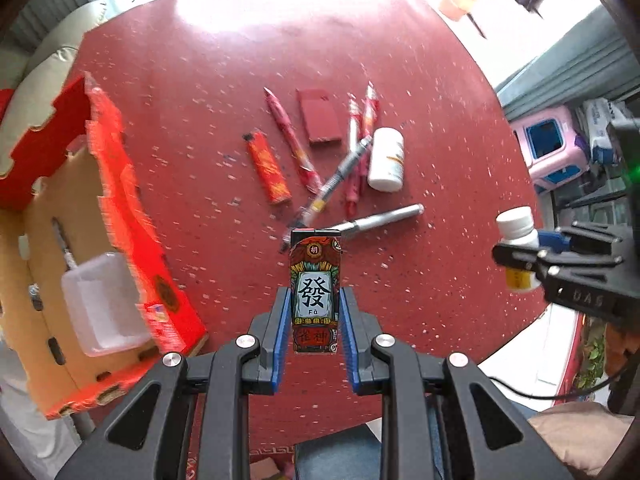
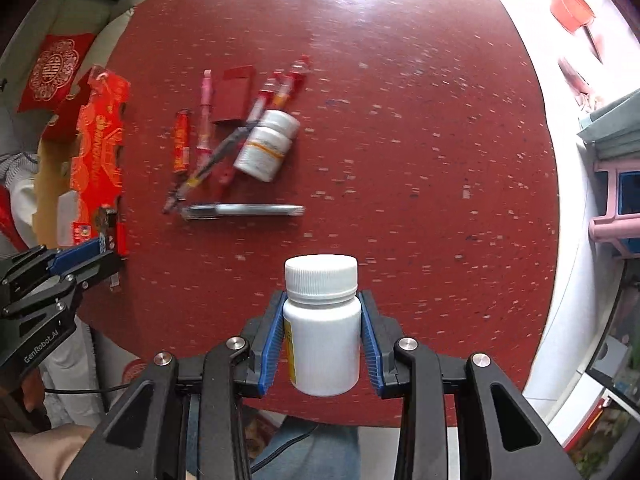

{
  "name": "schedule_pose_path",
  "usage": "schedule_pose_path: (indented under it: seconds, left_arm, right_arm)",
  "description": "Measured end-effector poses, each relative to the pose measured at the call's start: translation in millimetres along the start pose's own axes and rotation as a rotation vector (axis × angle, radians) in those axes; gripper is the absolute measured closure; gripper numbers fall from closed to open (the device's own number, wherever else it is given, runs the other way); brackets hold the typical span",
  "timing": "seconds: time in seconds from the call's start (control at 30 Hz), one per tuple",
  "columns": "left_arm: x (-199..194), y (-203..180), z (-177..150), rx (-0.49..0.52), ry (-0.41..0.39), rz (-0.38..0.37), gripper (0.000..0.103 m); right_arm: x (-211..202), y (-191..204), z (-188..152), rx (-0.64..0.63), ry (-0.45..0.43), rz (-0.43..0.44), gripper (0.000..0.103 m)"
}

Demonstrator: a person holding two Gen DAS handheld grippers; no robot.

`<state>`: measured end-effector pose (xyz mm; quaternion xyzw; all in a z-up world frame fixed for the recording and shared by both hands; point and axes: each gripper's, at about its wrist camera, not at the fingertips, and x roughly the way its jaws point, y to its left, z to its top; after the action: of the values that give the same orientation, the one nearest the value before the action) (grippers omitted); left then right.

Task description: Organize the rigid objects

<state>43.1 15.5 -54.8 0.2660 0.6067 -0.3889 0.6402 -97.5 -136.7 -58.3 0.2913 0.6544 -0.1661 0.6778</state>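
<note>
- The left gripper (image 1: 315,312) has its jaws clamped on a printed card box (image 1: 316,290), held by its two narrow sides above the red desk (image 1: 224,72). Only the lower part of the box sits between the blue pads, so a quick swing could twist it loose and drop it onto the pens just beyond the jaws.
- The right gripper (image 2: 322,332) has its jaws pressed on a white pill bottle (image 2: 322,320), cap end pointing away from them. The round, smooth plastic may spin or slide out (the pads touch it along thin lines only).
- The cardboard box (image 1: 112,240) that looks like the likely goal stands well to the left of the left jaws, with a clear tub (image 1: 100,304) already inside. Its tall jagged wall could catch whatever is carried over it.
- Both grippers are close together above the near edge of the desk; crossing paths toward the same box risks a knock.
- The silver pen (image 1: 380,218), just beyond the left jaws, would roll if hit.
</note>
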Motion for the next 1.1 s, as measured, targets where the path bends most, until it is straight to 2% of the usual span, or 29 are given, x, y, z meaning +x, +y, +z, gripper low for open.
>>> schedule_pose_path:
  seconds: [0.6, 1.1]
  left_arm:
    - [-54, 112, -37, -0.284, -0.144, 0.033, 0.078]
    - [-78, 206, -57, -0.536, -0.184, 0.145, 0.078]
  right_arm:
    - [-18, 129, 25, -0.259, -0.033, -0.004, 0.066]
    - [-25, 269, 61, -0.53, -0.053, 0.071, 0.066]
